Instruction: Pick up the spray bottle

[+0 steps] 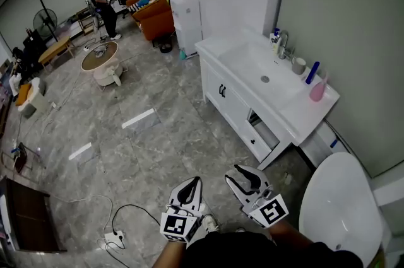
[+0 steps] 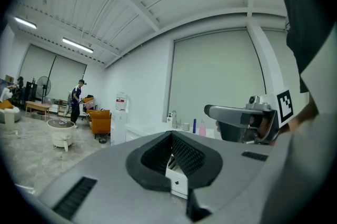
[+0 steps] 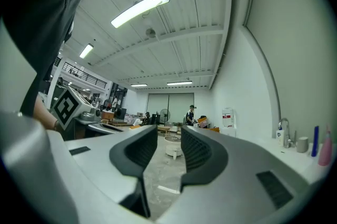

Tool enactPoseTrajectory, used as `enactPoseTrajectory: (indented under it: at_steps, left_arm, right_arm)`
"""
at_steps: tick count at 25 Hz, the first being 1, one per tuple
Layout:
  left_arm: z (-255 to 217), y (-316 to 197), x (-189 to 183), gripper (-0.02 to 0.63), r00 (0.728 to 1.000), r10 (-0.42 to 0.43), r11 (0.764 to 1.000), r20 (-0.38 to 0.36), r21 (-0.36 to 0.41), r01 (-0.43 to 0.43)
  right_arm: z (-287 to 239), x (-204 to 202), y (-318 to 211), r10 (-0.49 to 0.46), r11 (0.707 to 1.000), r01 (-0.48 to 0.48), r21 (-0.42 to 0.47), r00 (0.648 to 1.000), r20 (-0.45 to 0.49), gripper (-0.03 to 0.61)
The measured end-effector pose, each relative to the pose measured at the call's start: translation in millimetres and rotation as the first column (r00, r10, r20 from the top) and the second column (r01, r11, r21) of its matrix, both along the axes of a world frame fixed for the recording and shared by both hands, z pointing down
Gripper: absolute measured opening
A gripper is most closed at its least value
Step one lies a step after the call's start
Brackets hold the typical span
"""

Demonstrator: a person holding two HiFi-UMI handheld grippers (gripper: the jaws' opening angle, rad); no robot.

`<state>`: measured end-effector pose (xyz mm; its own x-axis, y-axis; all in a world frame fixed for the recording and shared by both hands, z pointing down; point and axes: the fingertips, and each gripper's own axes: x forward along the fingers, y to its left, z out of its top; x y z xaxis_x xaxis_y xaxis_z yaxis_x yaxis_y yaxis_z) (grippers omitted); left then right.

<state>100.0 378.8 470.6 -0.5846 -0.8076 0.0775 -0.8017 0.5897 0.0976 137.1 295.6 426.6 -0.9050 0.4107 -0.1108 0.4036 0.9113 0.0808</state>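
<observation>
The pink spray bottle [image 1: 317,89] stands at the near right corner of the white sink counter [image 1: 302,114], next to a blue bottle [image 1: 312,72]. It shows small and far in the left gripper view [image 2: 202,127] and at the right edge of the right gripper view [image 3: 326,148]. My left gripper [image 1: 195,181] hangs low over the floor with its pads together and nothing in them [image 2: 171,145]. Beside it my right gripper [image 1: 232,173] points toward the cabinet, well short of the counter. A gap shows between its pads [image 3: 168,146], with only floor behind.
A cup [image 1: 298,65] and a faucet [image 1: 282,43] share the counter; a drawer [image 1: 263,134] below hangs ajar. A toilet [image 1: 341,203] stands at the right. A cable and power strip [image 1: 115,237] lie on the floor at the left. A person [image 1: 101,5] stands far back.
</observation>
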Motion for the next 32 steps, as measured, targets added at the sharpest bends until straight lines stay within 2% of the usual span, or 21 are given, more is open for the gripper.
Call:
enactPoseTrajectory:
  at_steps: [2, 5, 10, 12, 18, 23, 32]
  left_arm:
    - [-0.1, -1.0, -5.4, -0.003, 1.0, 0.021, 1.0, -0.002, 0.006, -0.021]
    - [0.7, -0.1, -9.9, -0.003, 0.999, 0.05, 0.999, 0.0, 0.012, -0.05]
    - [-1.9, 7.5, -21.1, -0.003, 0.997, 0.075, 0.997, 0.014, 0.01, -0.075]
    - [-0.9, 6.1, -27.0, -0.003, 0.997, 0.075, 0.997, 0.01, 0.01, -0.075]
    - [5.6, -5.1, -50.4, -0.003, 0.996, 0.085, 0.996, 0.006, -0.002, -0.085]
    - [8.9, -28.5, -81.6, -0.003, 0.996, 0.088, 0.996, -0.004, -0.023, -0.088]
    - [-6.9, -93.0, -151.8, -0.003, 0.995, 0.094, 0.995, 0.042, -0.023, -0.093]
  right_arm:
    - [1.6, -4.6, 1.2, 0.01, 1.0, -0.01, 0.006, 1.0, 0.0, 0.133]
    - [3.0, -9.0, 1.5, 0.04, 0.999, -0.04, 0.001, 0.999, 0.006, 0.203]
    - [-7.4, -16.8, 2.8, 0.098, 0.995, -0.096, -0.028, 0.993, 0.072, 0.387]
    - [-7.8, -20.7, -0.4, 0.11, 0.993, -0.108, -0.039, 0.991, 0.08, 0.433]
    - [0.4, -43.5, -19.2, 0.134, 0.989, -0.129, -0.076, 0.989, 0.068, 0.52]
    - [6.1, -74.9, -46.1, 0.136, 0.988, -0.131, -0.085, 0.989, 0.054, 0.538]
    - [-0.4, -145.6, -103.8, 0.115, 0.992, -0.111, -0.059, 0.992, 0.059, 0.537]
